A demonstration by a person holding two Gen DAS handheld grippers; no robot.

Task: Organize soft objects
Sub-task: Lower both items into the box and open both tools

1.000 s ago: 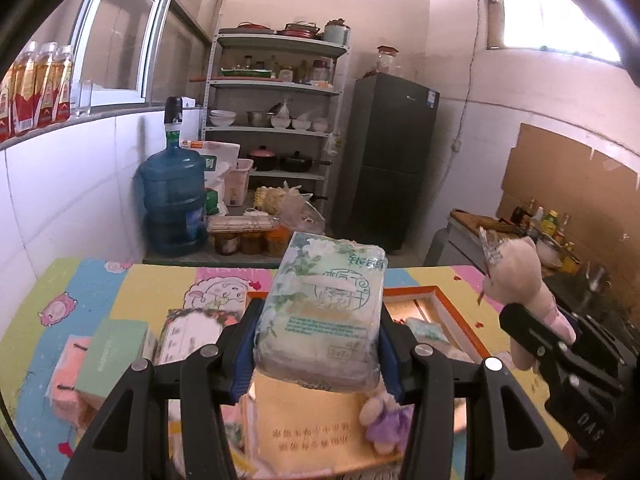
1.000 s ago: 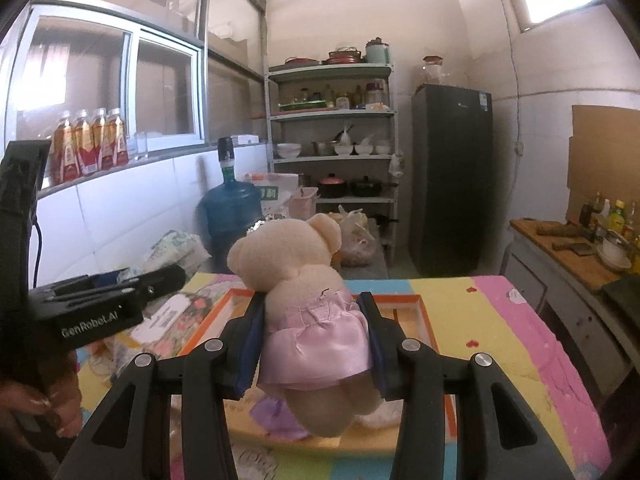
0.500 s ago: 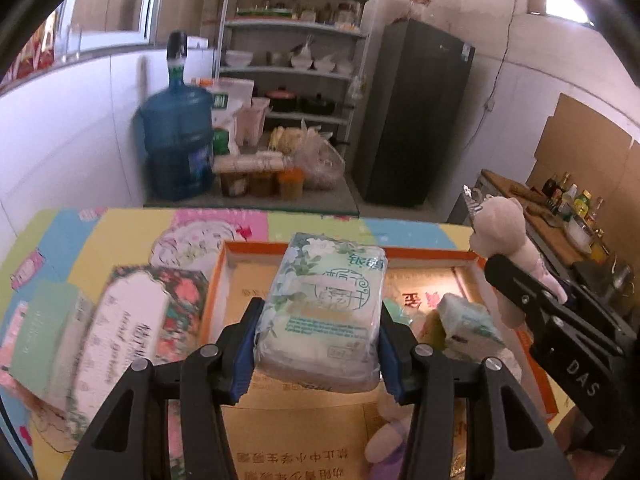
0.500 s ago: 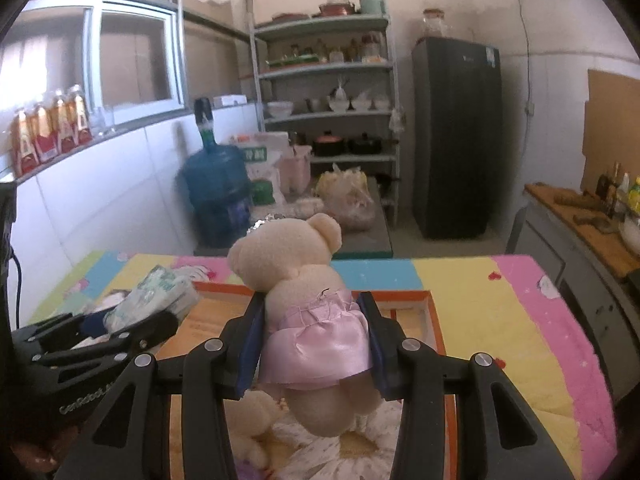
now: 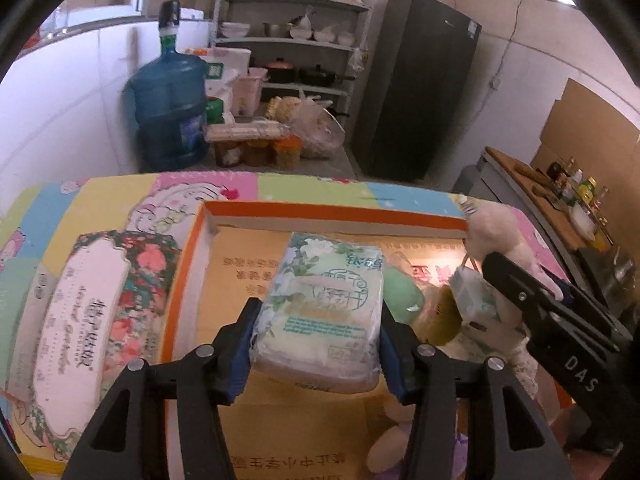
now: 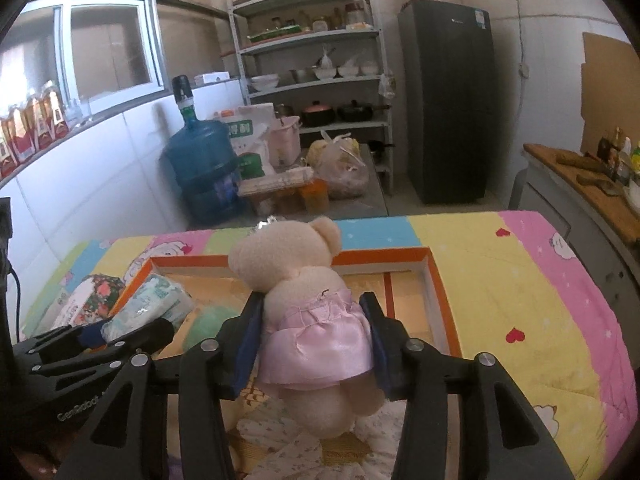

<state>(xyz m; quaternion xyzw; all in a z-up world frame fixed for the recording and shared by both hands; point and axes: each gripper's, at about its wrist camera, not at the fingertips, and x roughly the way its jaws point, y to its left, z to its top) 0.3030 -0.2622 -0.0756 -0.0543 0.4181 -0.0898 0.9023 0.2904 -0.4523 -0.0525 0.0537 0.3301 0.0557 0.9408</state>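
Observation:
My left gripper [image 5: 319, 312] holds a green-and-white tissue pack [image 5: 320, 304] just above the floor of the orange-rimmed cardboard box [image 5: 336, 212]. Its jaws are opening, and the pads still touch the pack's sides. My right gripper [image 6: 310, 304] has a beige teddy bear in a pink skirt [image 6: 296, 280] between its pads, over the box's near right part. Those jaws are opening too, with the pads against the skirt. In the left wrist view the right gripper [image 5: 520, 292] and the bear [image 5: 492, 228] show at the right. In the right wrist view the left gripper [image 6: 120, 332] and the pack [image 6: 152, 300] show at the left.
Inside the box lie a green soft thing [image 5: 400, 300], a small tissue pack [image 5: 472, 300], a small plush [image 5: 392, 448] and a floral cloth [image 6: 300, 448]. A floral tissue pack [image 5: 92, 320] lies left of the box on the colourful mat [image 6: 520, 280]. A water jug [image 5: 172, 116] and shelves stand beyond.
Both grippers have tilted down and come lower over the box with their loads. The pads of each stand slightly wider than before.

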